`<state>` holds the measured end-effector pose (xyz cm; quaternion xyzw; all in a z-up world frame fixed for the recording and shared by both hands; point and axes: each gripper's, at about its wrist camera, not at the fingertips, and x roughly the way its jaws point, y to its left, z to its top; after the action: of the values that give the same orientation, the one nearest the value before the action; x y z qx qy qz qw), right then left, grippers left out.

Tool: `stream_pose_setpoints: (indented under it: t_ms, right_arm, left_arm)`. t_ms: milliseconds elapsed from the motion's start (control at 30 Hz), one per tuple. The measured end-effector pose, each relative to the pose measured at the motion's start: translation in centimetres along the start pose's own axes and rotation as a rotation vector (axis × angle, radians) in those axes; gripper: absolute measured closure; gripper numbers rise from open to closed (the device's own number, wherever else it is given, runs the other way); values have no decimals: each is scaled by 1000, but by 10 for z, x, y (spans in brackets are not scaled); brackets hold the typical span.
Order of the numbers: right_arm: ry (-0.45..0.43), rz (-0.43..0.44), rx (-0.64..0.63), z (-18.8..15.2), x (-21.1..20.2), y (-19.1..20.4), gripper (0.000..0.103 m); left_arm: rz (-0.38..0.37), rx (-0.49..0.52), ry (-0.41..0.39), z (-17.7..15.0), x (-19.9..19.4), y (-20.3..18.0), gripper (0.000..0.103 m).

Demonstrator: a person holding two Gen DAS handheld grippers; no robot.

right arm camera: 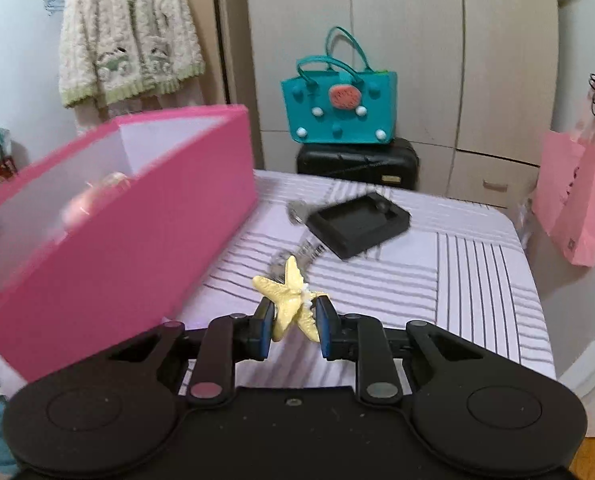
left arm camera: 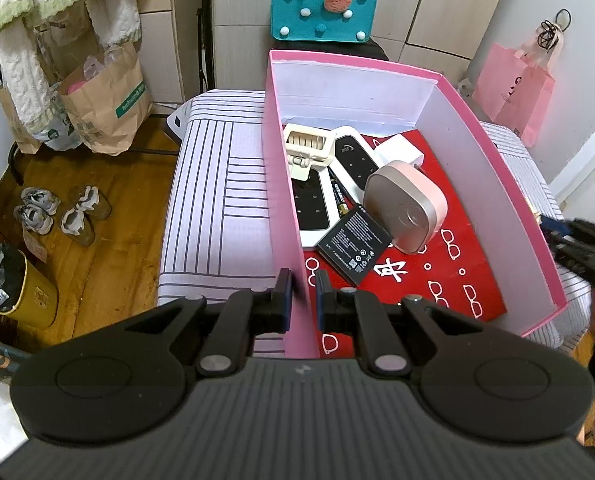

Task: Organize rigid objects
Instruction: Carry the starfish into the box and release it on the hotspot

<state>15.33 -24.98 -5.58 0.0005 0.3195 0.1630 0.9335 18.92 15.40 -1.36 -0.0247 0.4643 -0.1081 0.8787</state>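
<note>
I have a pale yellow starfish (right arm camera: 293, 300) pinched in my right claw (right arm camera: 294, 326), which grips it by two of its lower arms. Its top arm points away from me toward twelve o'clock. The starfish hangs above the striped bed (right arm camera: 477, 280), clear of the cloth.

The pink box (right arm camera: 137, 248) where it should go lies at about ten o'clock from that claw, close by on the left. The box's long side runs from near left to far centre, and its rim looks higher than the starfish. I judge the next move must rise and swing left over that wall.

My left claw (left arm camera: 304, 300) straddles the box's near left wall (left arm camera: 293, 240), one finger outside and one inside; I cannot tell whether it presses the wall. Inside the box, at twelve to one o'clock from it, lie a pink case (left arm camera: 405, 208), a flat battery (left arm camera: 353, 246) and a cream clip (left arm camera: 309, 146).

Still on the bed, at one o'clock beyond the starfish, sit a black tray (right arm camera: 359, 224) and a metal spring (right arm camera: 309, 250).
</note>
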Motion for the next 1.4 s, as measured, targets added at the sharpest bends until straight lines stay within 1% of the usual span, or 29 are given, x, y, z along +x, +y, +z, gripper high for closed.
stream_pose_setpoints:
  t_ms: [100, 167, 300, 367, 433, 467, 533, 600, 733, 767, 833, 900, 933, 1033, 1067, 1167, 1233, 1300, 1400]
  right_arm:
    - [-19, 97, 56, 18, -21, 4, 77]
    - [-43, 146, 50, 28, -33, 12, 77]
    - [-87, 251, -27, 52, -50, 38, 77]
    - [-107, 288, -81, 66, -51, 54, 77]
    - [-101, 314, -137, 79, -44, 71, 77]
    - [-94, 314, -172, 85, -39, 80, 77]
    - [-74, 282, -243, 97, -21, 96, 77]
    - [-27, 251, -278, 112, 4, 105, 77]
    - [123, 262, -298, 131, 58, 116, 77]
    - [162, 248, -313, 132, 70, 121, 77]
    - [203, 212, -358, 126, 84, 128, 77]
    - [222, 208, -381, 120, 87, 134, 77]
    - [228, 221, -376, 118, 86, 135, 77]
    - [242, 306, -352, 115, 83, 141, 77]
    - [244, 322, -357, 114, 82, 144, 77]
    - [249, 332, -373, 116, 83, 151, 77]
    - [234, 294, -388, 121, 88, 153, 77]
    - [214, 219, -436, 124, 95, 156, 77]
    - [222, 146, -503, 127, 113, 163, 77]
  left_arm:
    - [-4, -7, -1, 0, 0, 1, 93]
    - [-6, -13, -2, 0, 0, 1, 93]
    - [7, -16, -6, 0, 0, 1, 94]
    - [11, -19, -4, 1, 0, 0, 94]
    - [9, -15, -5, 1, 0, 1, 94]
    - [7, -13, -6, 0, 0, 2, 94]
    - [4, -9, -7, -1, -1, 2, 94]
    - [1, -6, -6, 0, 0, 3, 94]
    - [-4, 1, -2, 1, 0, 3, 94]
    - [-5, 1, -1, 1, 0, 3, 94]
    - [-11, 3, -1, 1, 0, 4, 93]
    - [-19, 3, -1, 1, 0, 5, 93]
    - [-25, 3, -2, 1, 0, 7, 93]
    - [-37, 2, -1, 2, 0, 9, 92]
    - [-41, 3, -1, 2, 1, 9, 92]
    - [-43, 8, -4, 0, 0, 9, 92]
    - [-46, 7, -5, 0, 0, 10, 92]
    - [-49, 5, -7, 0, 0, 11, 92]
    - [-50, 4, -8, -1, 0, 11, 92]
